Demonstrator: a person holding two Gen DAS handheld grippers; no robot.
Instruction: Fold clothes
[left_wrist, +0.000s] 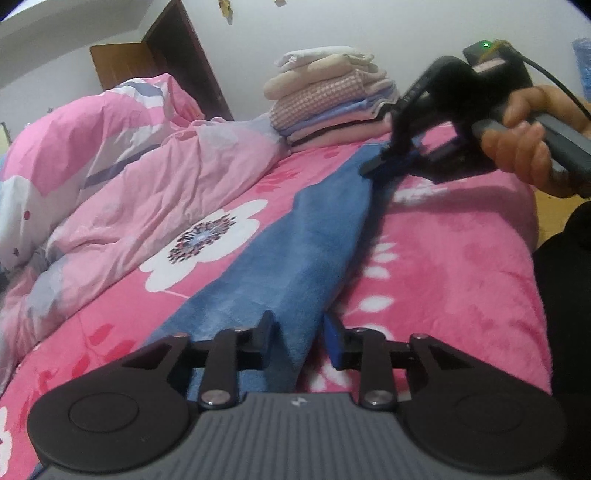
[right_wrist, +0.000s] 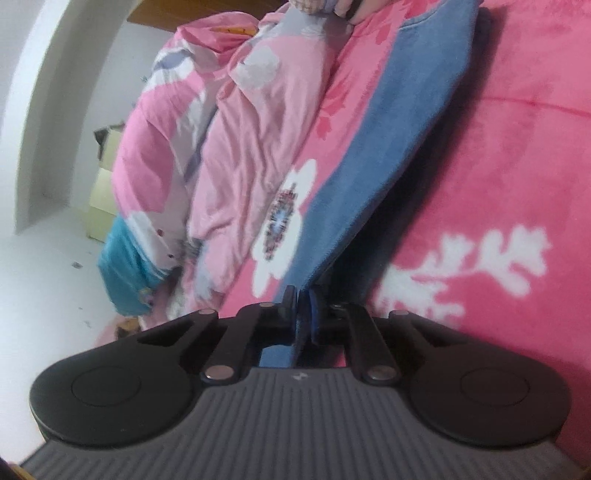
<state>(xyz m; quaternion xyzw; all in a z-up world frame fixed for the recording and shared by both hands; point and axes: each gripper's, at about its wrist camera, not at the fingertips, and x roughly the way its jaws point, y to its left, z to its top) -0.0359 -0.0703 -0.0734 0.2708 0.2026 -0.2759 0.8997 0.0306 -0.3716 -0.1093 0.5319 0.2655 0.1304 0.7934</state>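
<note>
The bed (left_wrist: 461, 258) ends on the right in the left-wrist view, where its pink flowered blanket rolls over the edge beside a person's dark clothing; bare blanket lies open on both sides of the towel (left_wrist: 295, 240). On the left a crumpled pink quilt (left_wrist: 129, 166) crowds the bed, and at the far end a stack (left_wrist: 328, 96) of folded cloths stands against the wall, near the towel's far tip. The blue towel lies as a long, narrow, doubled strip running from near to far along the bed, soft and napped, pulled fairly taut between the two claws with a fold line along its right side. The left gripper (left_wrist: 299, 336) stands half apart with the near end of the towel between its fingers; whether the pads press it I cannot tell. The right gripper (right_wrist: 301, 306), held in a hand (left_wrist: 524, 140), is pressed together on the far end of the towel.
</note>
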